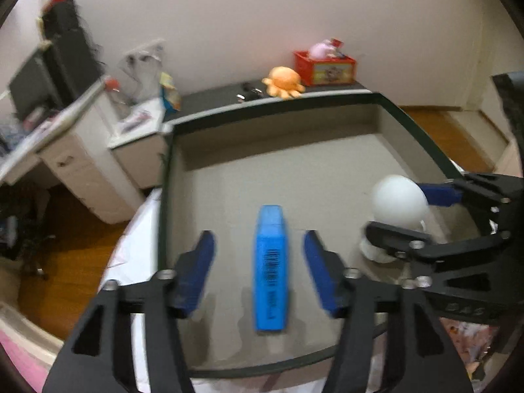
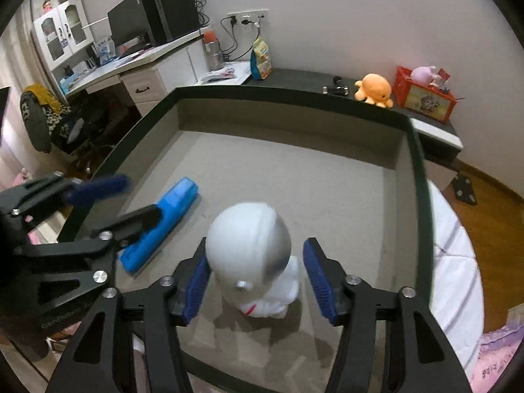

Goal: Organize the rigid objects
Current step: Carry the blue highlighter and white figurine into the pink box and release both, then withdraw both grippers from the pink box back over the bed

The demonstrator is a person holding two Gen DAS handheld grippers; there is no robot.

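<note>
Both grippers hang over the grey tray [image 2: 416,150] with its dark rim. The left gripper [image 1: 258,262] has its blue pads spread, clear gaps on both sides of the blue case [image 1: 270,268], which lies flat on the tray floor between them — a black barcode runs along its upper face, with small print below it too blurred to read. The right gripper [image 2: 255,278] stands spread too around the white round-headed figurine [image 2: 252,255], upright on the tray floor; whether its left pad grazes the head I cannot tell. Lettering on the gripper bodies is too smeared to read. On the shelf behind: an orange plush octopus [image 2: 375,90] beside a red printed box [image 2: 422,96].
</note>
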